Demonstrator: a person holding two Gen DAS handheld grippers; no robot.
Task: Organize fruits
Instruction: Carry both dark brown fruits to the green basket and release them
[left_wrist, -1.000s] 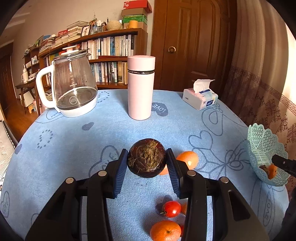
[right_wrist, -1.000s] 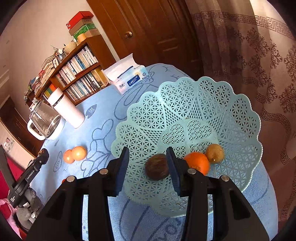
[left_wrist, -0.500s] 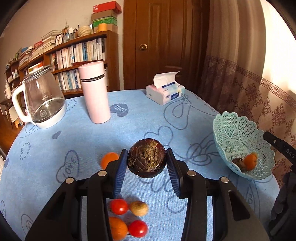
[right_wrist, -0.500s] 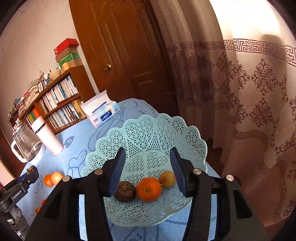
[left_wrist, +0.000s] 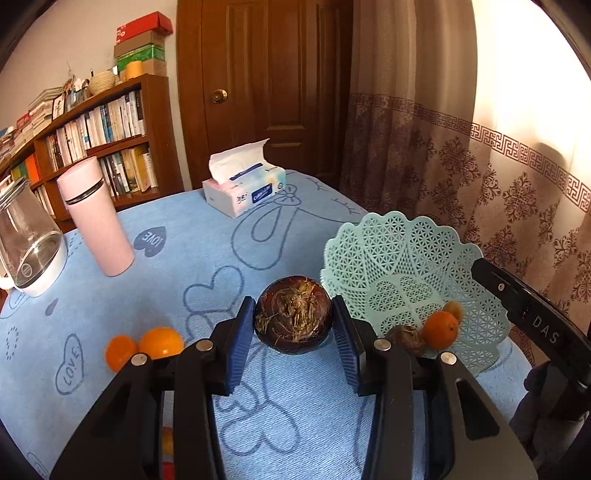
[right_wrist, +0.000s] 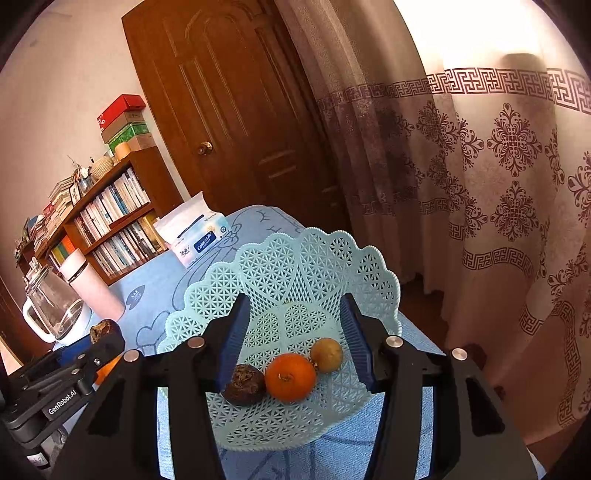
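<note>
Our left gripper (left_wrist: 294, 326) has its blue-padded fingers (left_wrist: 240, 343) pressed on either side of a dark brown, rough-skinned round fruit (left_wrist: 293, 319), held clear above the blue tabletop (left_wrist: 184, 258) and just beside the near rim of the pale green lattice basket (left_wrist: 399, 258). Our right gripper (right_wrist: 293, 341) holds nothing — its fingers (right_wrist: 231, 339) stand apart with a clear gap, having just been opening, and they frame the basket from the near side. Inside the basket we see three fruits lying close together: a second dark brown fruit (right_wrist: 243, 384), an orange (right_wrist: 290, 376) touching it, and a small tan fruit (right_wrist: 326, 355) just behind the orange. Out on the tabletop to our left two more oranges (left_wrist: 144, 347) sit touching one another, and a bit of orange and red peeks out below the left gripper's frame, too hidden to name. Farther back stand a pink flask (left_wrist: 98, 218), a glass kettle (left_wrist: 26, 243) on its white base at the left edge, and a tissue pack (left_wrist: 245, 188) near the far side — beyond them a bookshelf (left_wrist: 103, 147), a brown door (left_wrist: 266, 85) and a patterned curtain (left_wrist: 461, 166).
</note>
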